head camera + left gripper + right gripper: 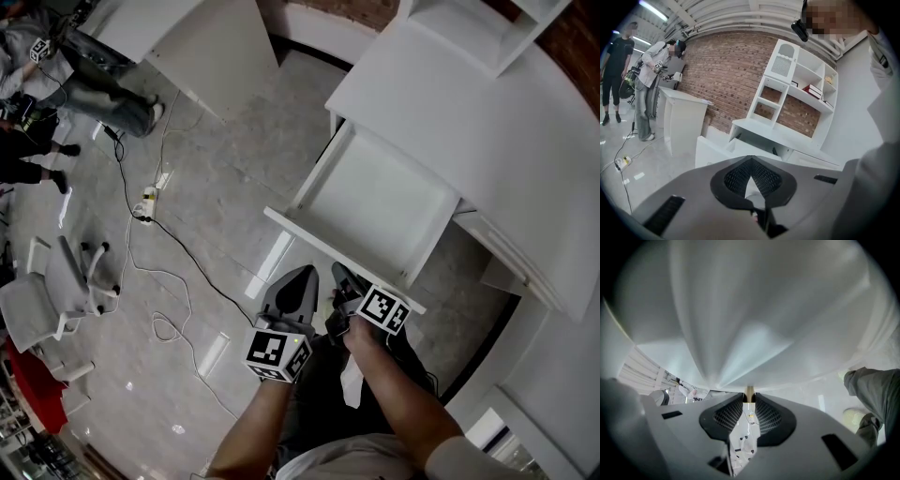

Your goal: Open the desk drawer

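Observation:
The white desk (487, 112) has its drawer (375, 202) pulled far out, its inside bare. My right gripper (339, 277) sits under the drawer's front panel (319, 242). In the right gripper view the right gripper (749, 397) is shut on that panel's thin edge (749, 391), and the white panel fills the view above. My left gripper (302, 277) hangs just left of it, below the panel and apart from it. The left gripper view shows the left gripper (751, 160) shut on nothing, facing the drawer (740, 147).
A power strip and cables (145, 202) lie on the floor to the left. A white chair (56, 291) stands at far left, people (94, 84) beyond it. Another white desk (206, 47) is at the back. A white shelf unit (797, 79) rises above the desk.

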Demonstrator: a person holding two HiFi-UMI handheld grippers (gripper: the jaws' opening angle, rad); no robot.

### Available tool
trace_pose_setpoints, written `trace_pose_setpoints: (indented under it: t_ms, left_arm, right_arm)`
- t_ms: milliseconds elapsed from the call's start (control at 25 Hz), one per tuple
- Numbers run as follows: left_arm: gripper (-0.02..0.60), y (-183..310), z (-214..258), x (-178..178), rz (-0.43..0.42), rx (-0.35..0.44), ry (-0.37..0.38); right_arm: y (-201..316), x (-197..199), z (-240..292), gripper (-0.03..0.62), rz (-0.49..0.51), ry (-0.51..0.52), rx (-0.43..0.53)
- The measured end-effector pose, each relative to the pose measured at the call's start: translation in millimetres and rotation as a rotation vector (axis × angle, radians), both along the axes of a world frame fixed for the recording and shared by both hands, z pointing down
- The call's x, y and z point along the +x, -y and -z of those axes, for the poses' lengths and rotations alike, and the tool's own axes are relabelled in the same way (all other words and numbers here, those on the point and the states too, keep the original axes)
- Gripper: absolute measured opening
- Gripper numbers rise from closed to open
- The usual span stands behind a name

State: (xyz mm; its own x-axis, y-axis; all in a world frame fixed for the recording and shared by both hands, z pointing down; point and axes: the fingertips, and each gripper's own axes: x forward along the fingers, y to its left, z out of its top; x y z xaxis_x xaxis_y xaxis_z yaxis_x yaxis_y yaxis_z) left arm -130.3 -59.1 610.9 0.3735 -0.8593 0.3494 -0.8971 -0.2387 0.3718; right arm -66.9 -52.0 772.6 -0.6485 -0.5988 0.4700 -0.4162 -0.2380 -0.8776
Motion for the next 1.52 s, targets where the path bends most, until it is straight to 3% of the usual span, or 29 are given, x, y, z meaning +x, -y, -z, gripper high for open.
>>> trace_pose_setpoints:
  t_ms: [200,320,440,680,920,1520]
  left_arm:
    - [0.012,-4,10,-1,0.001,0.001,-0.004]
    - [0.012,-3,19,-1,0.000,0.004,-0.004]
    - [0.011,-1,30,-2,0.002,0.009,-0.001]
    - [0.012,-8,59,-2,0.007,0.001,-0.003]
    - [0.011,4,109,-8,0.029,0.049,0.001]
    - [0.011,-5,250,-14,0.057,0.163,0.022]
  right_arm:
    - [-16,0,4,0.077,0.007,0.011,-0.057]
    - [-34,-8,17,0.067,0.067,0.014,-0.075]
    - [-40,-19,43,0.044,0.145,0.022,-0.035]
    - [-32,-28,118,0.034,0.296,0.001,0.130]
    - [9,-42,206,0.028,0.418,-0.034,0.379]
    - [25,-49,375,0.020,0.536,-0.199,0.765]
